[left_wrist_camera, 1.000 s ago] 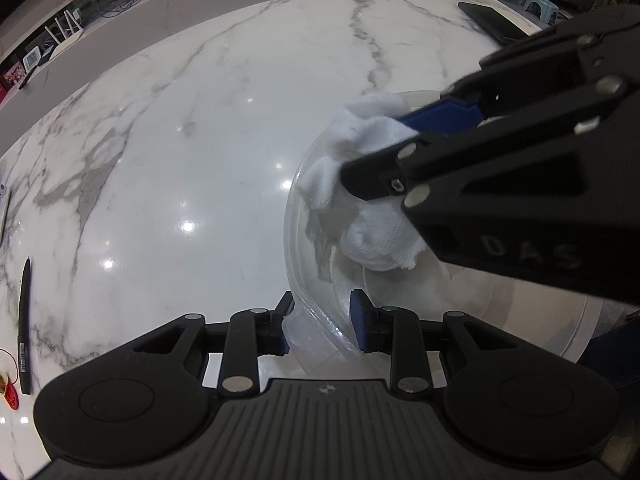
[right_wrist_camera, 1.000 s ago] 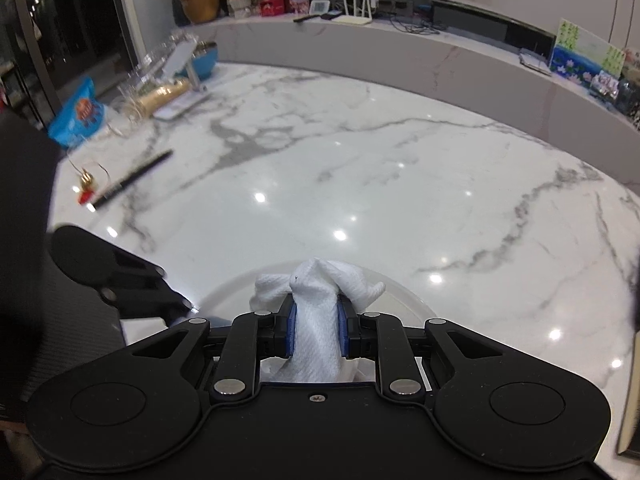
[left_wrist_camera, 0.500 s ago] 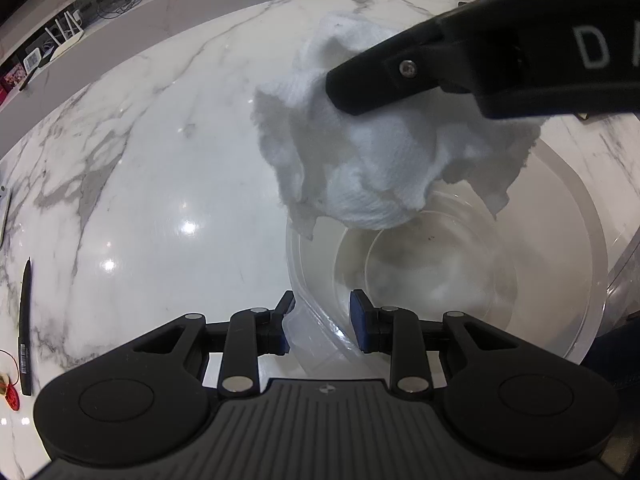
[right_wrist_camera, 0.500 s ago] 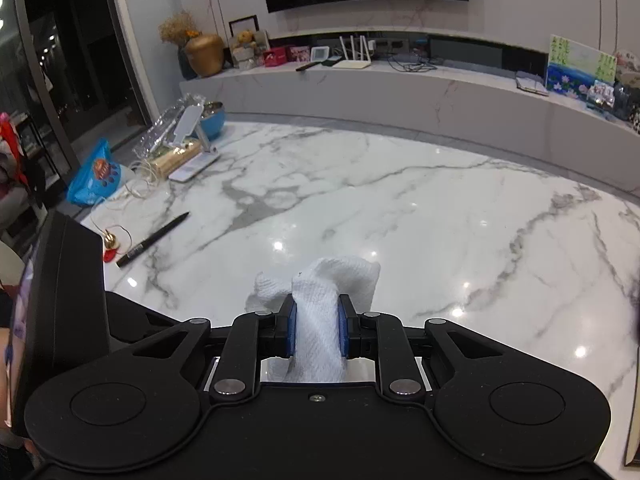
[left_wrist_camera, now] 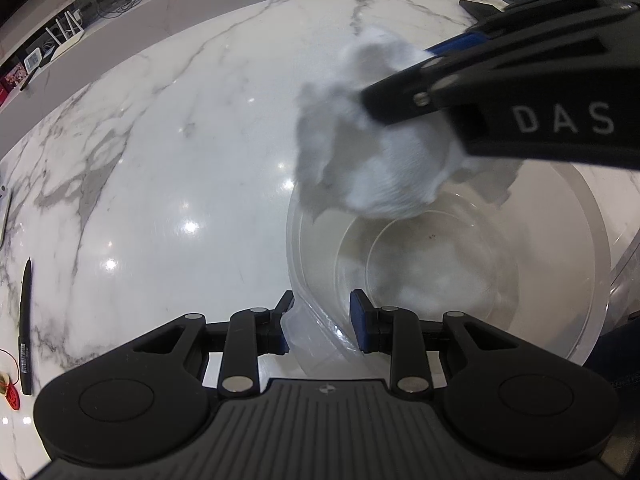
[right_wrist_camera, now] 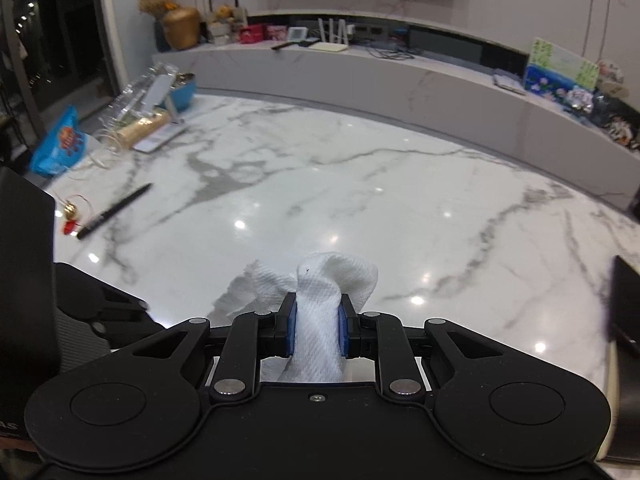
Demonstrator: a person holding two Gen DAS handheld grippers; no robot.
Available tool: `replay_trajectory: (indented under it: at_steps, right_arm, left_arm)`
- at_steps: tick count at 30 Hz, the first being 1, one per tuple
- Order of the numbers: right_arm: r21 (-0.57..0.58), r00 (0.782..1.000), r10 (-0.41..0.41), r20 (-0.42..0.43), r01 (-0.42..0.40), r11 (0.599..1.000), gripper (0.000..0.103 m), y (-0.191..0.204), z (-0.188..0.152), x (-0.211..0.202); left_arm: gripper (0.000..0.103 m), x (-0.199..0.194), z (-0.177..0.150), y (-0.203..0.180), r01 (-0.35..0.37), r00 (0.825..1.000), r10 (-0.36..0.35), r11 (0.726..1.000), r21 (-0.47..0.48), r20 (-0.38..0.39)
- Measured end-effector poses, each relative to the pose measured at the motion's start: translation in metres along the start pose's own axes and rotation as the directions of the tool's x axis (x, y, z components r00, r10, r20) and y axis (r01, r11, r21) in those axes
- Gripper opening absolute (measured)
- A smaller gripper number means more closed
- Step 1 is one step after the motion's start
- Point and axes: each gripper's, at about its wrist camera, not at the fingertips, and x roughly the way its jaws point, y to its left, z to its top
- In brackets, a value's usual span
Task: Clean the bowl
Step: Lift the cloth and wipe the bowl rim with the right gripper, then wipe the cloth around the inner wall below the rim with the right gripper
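A clear plastic bowl point(left_wrist_camera: 560, 280) sits on the white marble table point(left_wrist_camera: 160, 160). My left gripper point(left_wrist_camera: 320, 320) is shut on the bowl's near rim, one finger inside and one outside. My right gripper point(right_wrist_camera: 317, 330) is shut on a crumpled white paper towel point(right_wrist_camera: 320, 312). In the left wrist view the towel point(left_wrist_camera: 380, 160) hangs above the bowl's far rim, lifted clear of the inside, with the right gripper point(left_wrist_camera: 424, 76) reaching in from the upper right. A few small dark specks show on the bowl's bottom. The bowl is hidden in the right wrist view.
A black pen point(left_wrist_camera: 25, 332) and a red and gold trinket point(left_wrist_camera: 10, 392) lie at the table's left edge. A dark phone point(left_wrist_camera: 478, 7) lies at the far right. A blue snack bag point(right_wrist_camera: 60, 144), blue bowl and packaging stand at the far left corner.
The right gripper lifted the paper towel out of the bowl and now holds it above the far rim. The left gripper kept its hold on the rim.
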Motion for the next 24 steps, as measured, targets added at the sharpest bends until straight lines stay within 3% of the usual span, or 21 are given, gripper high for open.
replay_trajectory:
  at_steps: [8,14,19,24]
  right_arm:
    - [-0.01,0.991,-0.114,-0.073,0.114,0.993,0.017,-0.011,-0.012,-0.014]
    - [-0.014,0.989,-0.12,-0.092,0.119,0.993,0.017,-0.014,-0.015,-0.02]
    - [-0.019,0.991,-0.115,-0.074,0.113,0.993,0.017,-0.013,-0.015,-0.019]
    - [-0.027,0.998,-0.058,-0.031,0.057,0.998,0.017,-0.01,-0.011,-0.013]
  left_arm:
    - [0.025,0.005,0.002,0.003,0.008,1.0,-0.008,1.0,0.005,-0.008]
    - [0.017,0.008,0.002,0.002,0.017,1.0,-0.017,1.0,0.012,-0.013]
    - [0.017,0.01,0.002,0.003,0.027,1.0,-0.027,1.0,0.014,-0.009]
    - [0.017,0.006,0.0,-0.001,0.024,1.0,-0.024,1.0,0.016,-0.008]
